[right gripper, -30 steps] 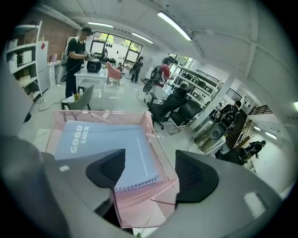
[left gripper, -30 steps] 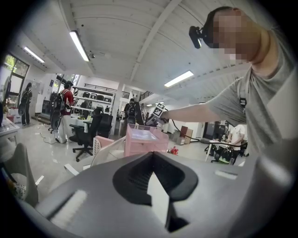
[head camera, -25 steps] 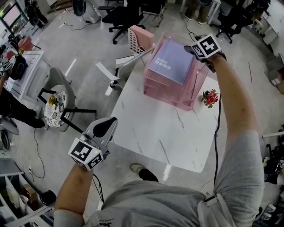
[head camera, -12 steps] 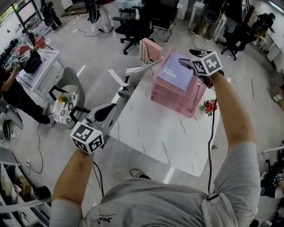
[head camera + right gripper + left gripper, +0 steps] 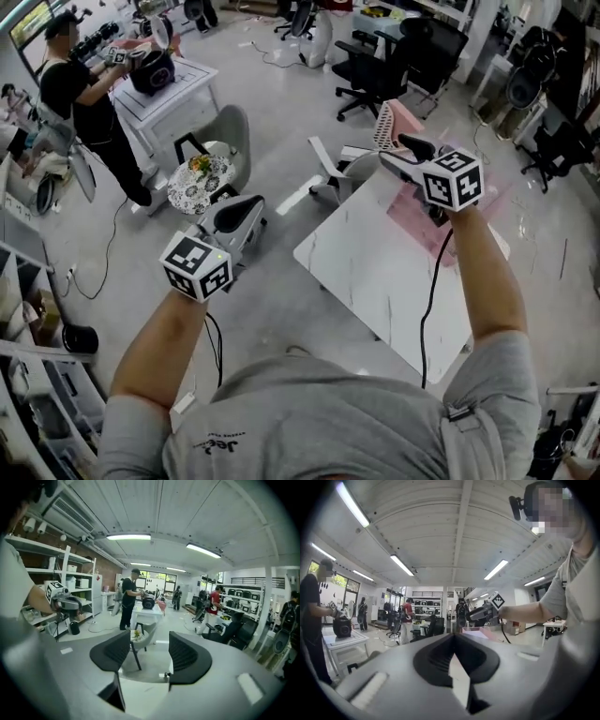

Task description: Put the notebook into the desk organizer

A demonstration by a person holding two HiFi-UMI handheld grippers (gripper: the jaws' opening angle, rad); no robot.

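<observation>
Right hand-held gripper hangs just in front of the pink desk organizer, covering its top in my head view. Its jaws have just been closing a little, yet they stand apart with nothing between them, aimed away from the organizer. Left hand-held gripper is clenched and empty, well apart from the organizer, off the white surface. I cannot see the notebook; neither gripper carries it.

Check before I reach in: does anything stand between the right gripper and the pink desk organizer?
Nothing visible does. The right gripper, jaws empty and just closing somewhat, hovers right over the desk organizer, hiding most of it, and points away.
</observation>
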